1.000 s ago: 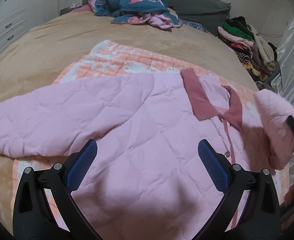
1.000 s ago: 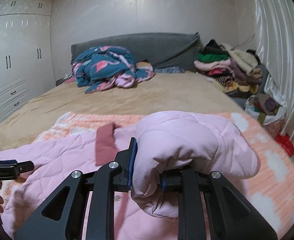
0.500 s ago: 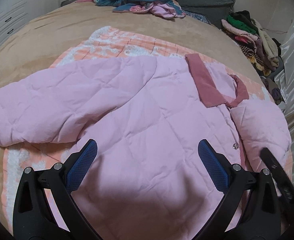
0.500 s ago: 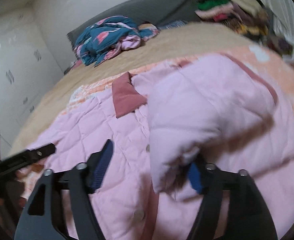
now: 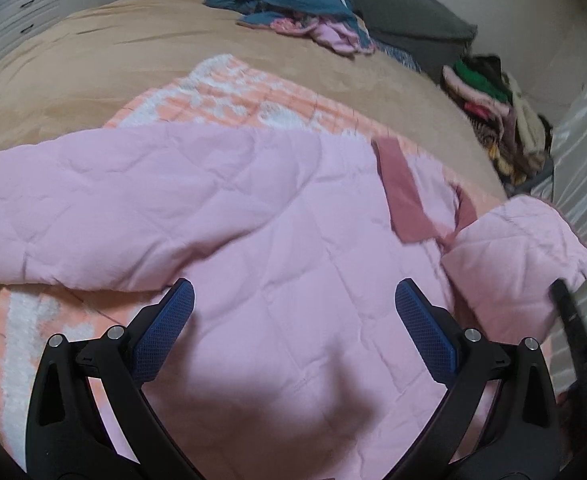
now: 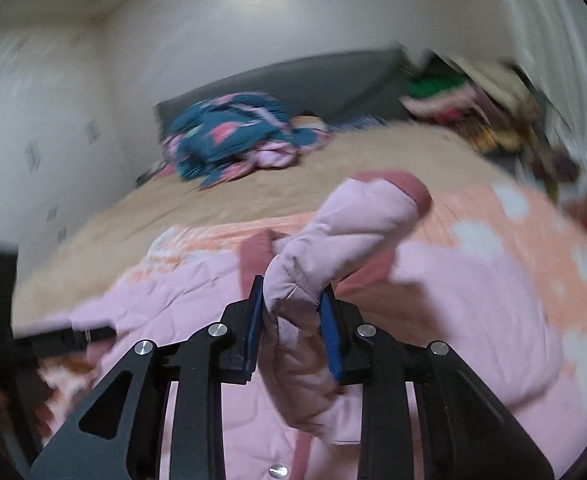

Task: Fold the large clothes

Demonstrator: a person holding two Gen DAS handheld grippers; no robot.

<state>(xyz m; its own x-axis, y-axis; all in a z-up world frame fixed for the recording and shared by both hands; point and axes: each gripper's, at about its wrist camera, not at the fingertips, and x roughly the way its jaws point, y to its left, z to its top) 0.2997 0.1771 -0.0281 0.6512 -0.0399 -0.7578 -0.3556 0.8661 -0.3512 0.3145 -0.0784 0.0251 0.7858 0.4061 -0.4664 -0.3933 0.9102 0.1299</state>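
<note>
On the bed, seen from the left wrist: a pink quilted jacket (image 5: 277, 240) lies front up across an orange-and-white blanket (image 5: 229, 96), dusty-rose collar (image 5: 405, 196) toward the headboard. The left gripper (image 5: 293, 320) hangs above the jacket's body, jaws wide, holding nothing; one sleeve (image 5: 93, 208) lies unfolded, stretched away from the collar.

From the right wrist: the right gripper (image 6: 291, 312) is closing on the other sleeve (image 6: 353, 232), bunched between its pads and raised beside the collar. The fold looks barely begun.
</note>
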